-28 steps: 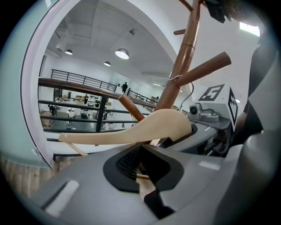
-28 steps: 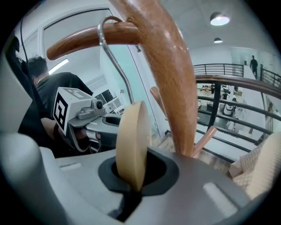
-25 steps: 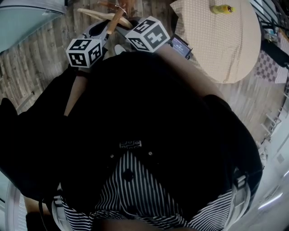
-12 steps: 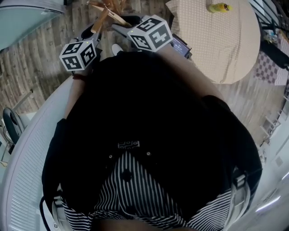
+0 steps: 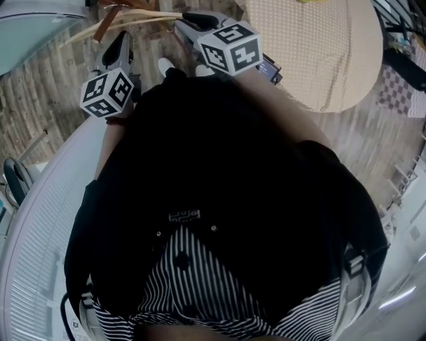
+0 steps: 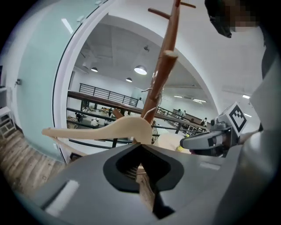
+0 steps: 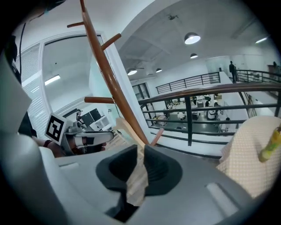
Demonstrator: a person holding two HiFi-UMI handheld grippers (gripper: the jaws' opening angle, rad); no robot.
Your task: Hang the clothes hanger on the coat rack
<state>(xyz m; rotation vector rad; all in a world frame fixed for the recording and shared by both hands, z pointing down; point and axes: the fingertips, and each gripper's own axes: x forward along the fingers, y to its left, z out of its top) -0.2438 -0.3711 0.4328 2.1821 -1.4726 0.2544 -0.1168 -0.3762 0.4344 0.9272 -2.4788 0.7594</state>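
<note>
The pale wooden clothes hanger lies across the tips of my left gripper, which is shut on its middle. The hanger's wire hook rises to the brown coat rack, close to a peg. In the head view the hanger crosses the top edge, just beyond the left gripper. My right gripper is beside the rack pole, its jaws closing with a narrow gap and nothing pressed between them. One hanger end shows just past them. The right gripper is also seen from above.
A round table with a beige checked cloth stands at the right, a yellow object on it. A curved glass wall is left of the rack. A dark railing runs behind. The floor is wood planks.
Both grippers have moved toward the top of the head view and spread apart, the left one drifting left. The hanger has swung out to the upper left.
</note>
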